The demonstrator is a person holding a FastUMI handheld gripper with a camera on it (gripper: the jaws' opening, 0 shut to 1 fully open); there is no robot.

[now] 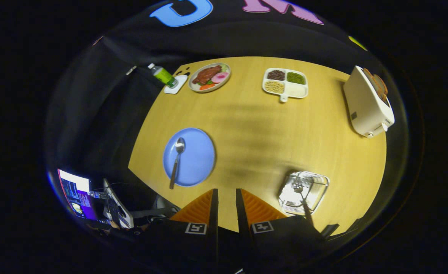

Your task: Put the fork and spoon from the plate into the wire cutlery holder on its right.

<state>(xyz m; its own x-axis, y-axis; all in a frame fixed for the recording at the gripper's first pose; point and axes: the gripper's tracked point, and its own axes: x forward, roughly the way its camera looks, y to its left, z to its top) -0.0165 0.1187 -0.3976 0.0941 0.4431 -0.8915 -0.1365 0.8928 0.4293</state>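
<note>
Gripper view shows the tool empty, fingers narrowly parted above the worktop. Fork stands in the wire cutlery holder; spoon lies on the blue plate. Recommended: approach the spoon handle squarely, fingers widened first.

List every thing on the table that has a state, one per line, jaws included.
Spoon: lying on the blue plate, handle over the rim.
Fork: standing in the wire holder, tines up.
Toaster: bread in the slots.
Bottle: capped, on a white coaster.
Divided dish: three sections filled.
Gripper: jaws slightly apart, holding nothing, above the table.
</note>
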